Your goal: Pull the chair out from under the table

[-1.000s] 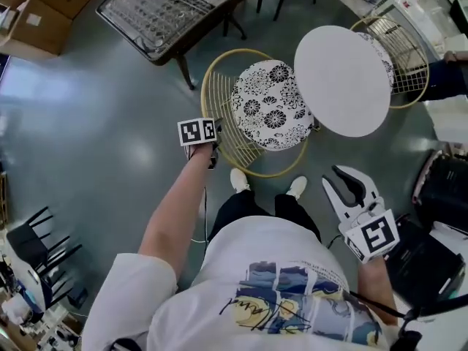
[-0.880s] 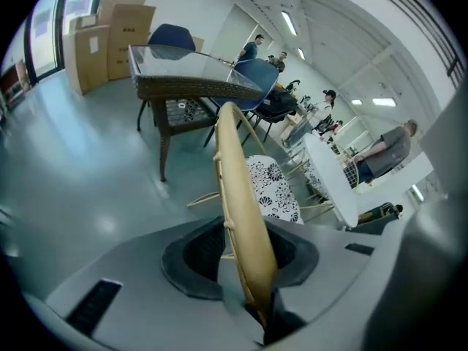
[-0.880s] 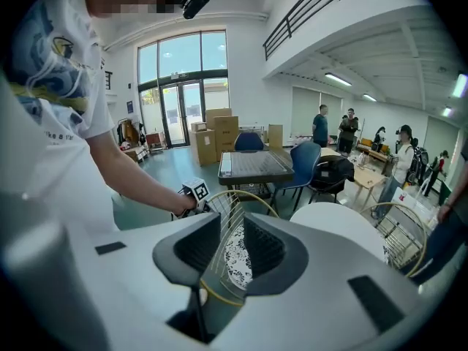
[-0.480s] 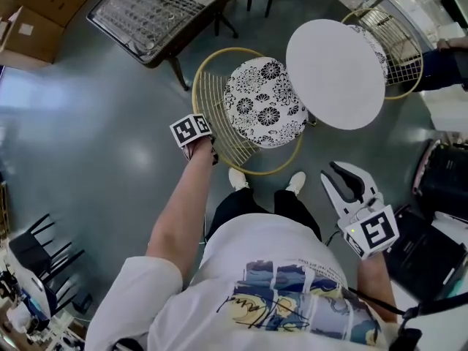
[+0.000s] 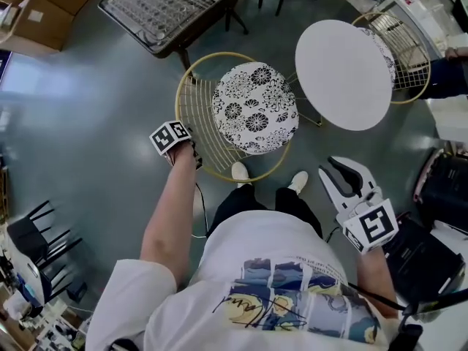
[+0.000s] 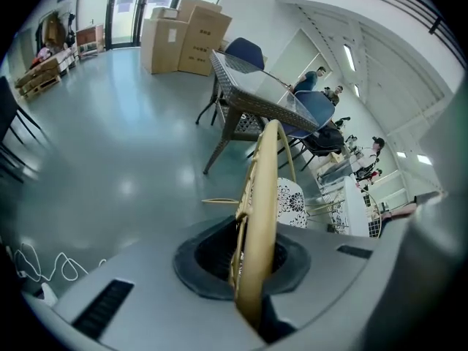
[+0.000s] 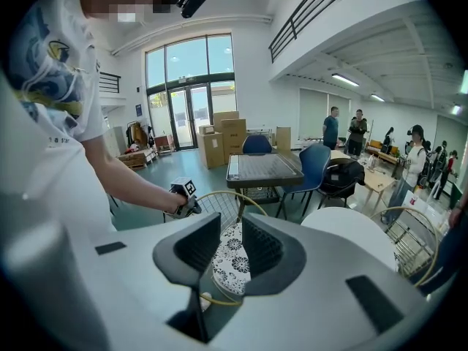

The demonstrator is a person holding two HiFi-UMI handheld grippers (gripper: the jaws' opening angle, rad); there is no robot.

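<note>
The chair has a gold wire frame (image 5: 180, 97) and a black-and-white flowered seat (image 5: 254, 108). It stands just left of the round white table (image 5: 344, 75), and its seat is clear of the tabletop. My left gripper (image 5: 189, 154) is at the chair's near left rim, pointing steeply down. In the left gripper view its jaws (image 6: 252, 269) are shut on the gold rim (image 6: 265, 196). My right gripper (image 5: 344, 178) hangs open near my right side, holding nothing; between its jaws (image 7: 230, 247) I see the seat (image 7: 232, 265) farther off.
A dark glass-topped table (image 5: 168, 6) stands beyond the chair. A second gold wire chair (image 5: 398, 50) sits behind the white table. Cardboard boxes (image 5: 44, 6) lie at the far left, a black folding chair (image 5: 36, 247) at the near left, and dark bags (image 5: 442, 189) at the right. My shoes (image 5: 240, 172) are next to the chair's rim.
The chair has slid left, away from the round table, with my left gripper on its rim. The seat no longer lies under the tabletop. The right gripper stayed put.
</note>
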